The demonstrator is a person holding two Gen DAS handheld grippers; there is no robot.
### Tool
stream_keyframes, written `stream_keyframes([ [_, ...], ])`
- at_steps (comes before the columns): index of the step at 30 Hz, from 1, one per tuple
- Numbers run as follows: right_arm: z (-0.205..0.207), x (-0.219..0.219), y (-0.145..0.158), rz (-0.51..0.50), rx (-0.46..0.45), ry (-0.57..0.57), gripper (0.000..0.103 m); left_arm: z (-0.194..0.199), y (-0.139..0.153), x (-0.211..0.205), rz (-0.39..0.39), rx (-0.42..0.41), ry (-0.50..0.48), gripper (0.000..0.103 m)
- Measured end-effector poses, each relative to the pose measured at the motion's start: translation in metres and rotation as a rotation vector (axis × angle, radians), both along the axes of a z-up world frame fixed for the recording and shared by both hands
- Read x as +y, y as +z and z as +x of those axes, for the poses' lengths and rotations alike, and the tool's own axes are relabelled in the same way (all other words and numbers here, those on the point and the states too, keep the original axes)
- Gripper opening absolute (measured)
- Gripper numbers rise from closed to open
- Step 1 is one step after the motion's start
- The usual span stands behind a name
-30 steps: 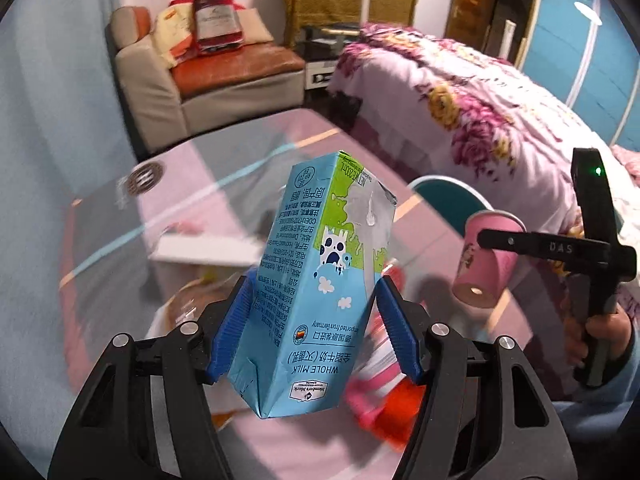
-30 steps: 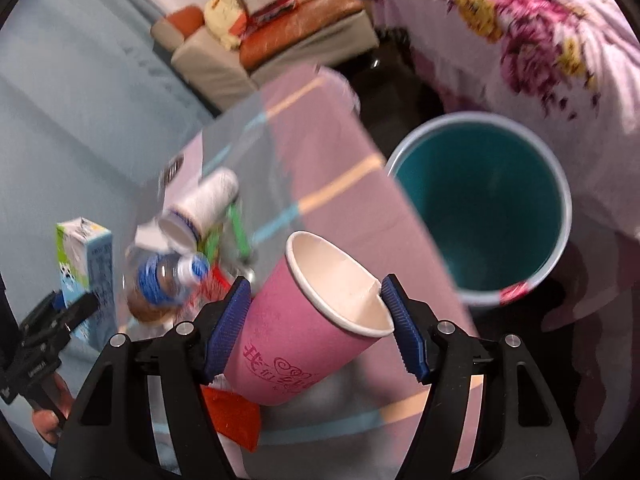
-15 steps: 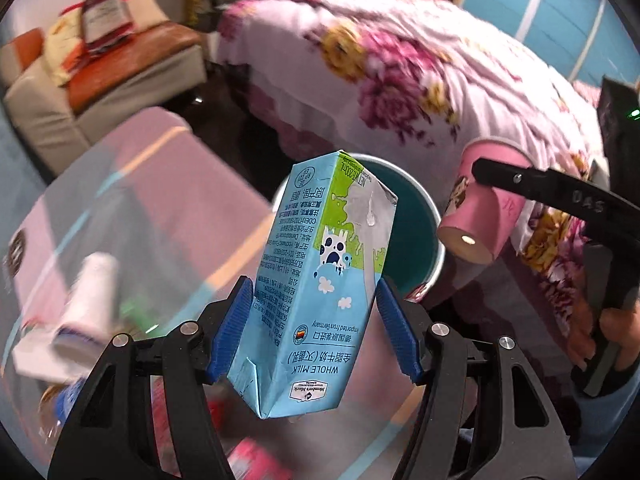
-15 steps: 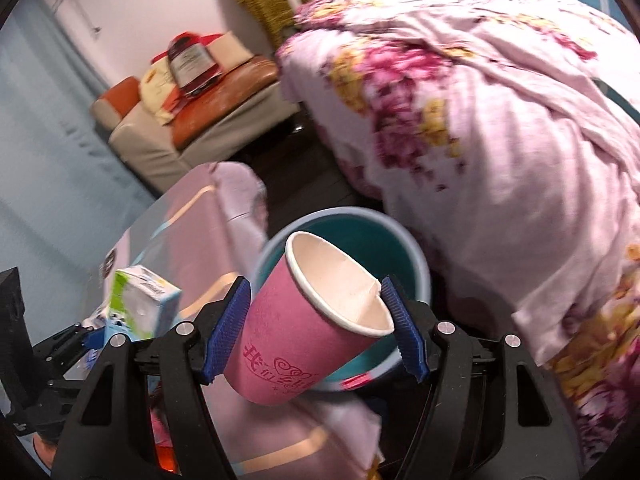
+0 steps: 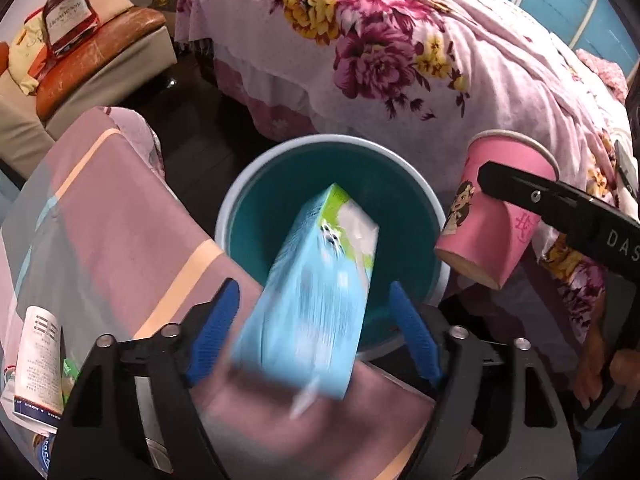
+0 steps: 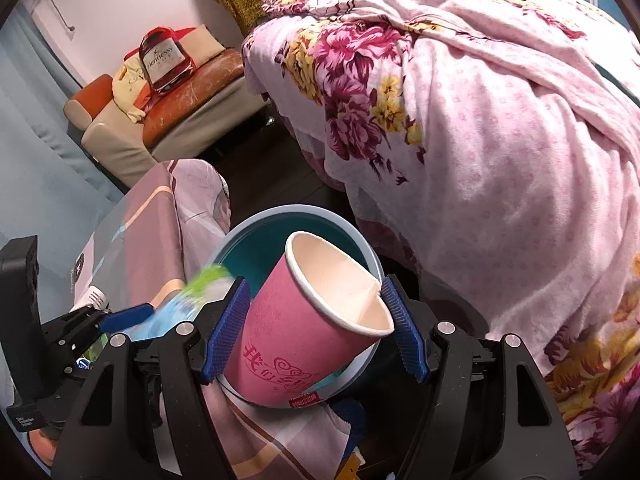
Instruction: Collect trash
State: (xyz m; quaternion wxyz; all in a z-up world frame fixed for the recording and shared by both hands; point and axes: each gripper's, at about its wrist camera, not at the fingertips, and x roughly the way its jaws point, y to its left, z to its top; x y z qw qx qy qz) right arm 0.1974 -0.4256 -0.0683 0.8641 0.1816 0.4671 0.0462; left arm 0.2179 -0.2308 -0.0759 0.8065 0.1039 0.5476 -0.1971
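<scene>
L gripper point(image 5: 314, 330): jaws just opened wider, blue pads clear of the milk carton point(image 5: 316, 300), which is blurred, tipping top-first over the teal bin point(image 5: 236, 208). R gripper point(image 6: 316, 334) pinches a pink paper cup point(image 6: 308, 336), tilted above the bin rim. Table w/ pink cloth point(image 5: 120, 216) just beside the bin; leaflet point(image 5: 38, 364) at its edge. Beyond: floral bed point(image 5: 400, 40), sofa point(image 5: 100, 52) w/ red bag point(image 5: 68, 20).

Floral bedspread point(image 5: 400, 52); sofa point(image 6: 192, 120)

Black tool point(image 5: 314, 324) frames, ribbed blue pads point(image 6: 228, 332), silver screws.
</scene>
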Motion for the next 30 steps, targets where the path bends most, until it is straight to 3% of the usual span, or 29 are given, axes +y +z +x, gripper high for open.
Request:
stream_keyframes([
  [10, 0.006, 0.017, -0.002, -0.049, 0.018, 0.033, 0.065, -0.005, 0.012, 0.023, -0.069, 0.000, 0.044, 0.080],
  [14, 0.008, 0.024, -0.007, -0.073, 0.042, 0.044, 0.066, -0.012, 0.021, 0.039, -0.097, -0.015, 0.065, 0.085],
  [15, 0.009, 0.026, -0.008, -0.078, 0.049, 0.048, 0.067, -0.014, 0.023, 0.044, -0.102, -0.021, 0.074, 0.091],
  [20, 0.011, 0.034, -0.011, -0.055, 0.094, 0.063, 0.075, -0.024, 0.036, 0.065, -0.135, -0.043, 0.104, 0.091],
  [30, -0.012, 0.059, 0.011, -0.095, 0.083, 0.095, 0.079, -0.057, 0.062, 0.112, -0.159, -0.095, 0.158, 0.091],
])
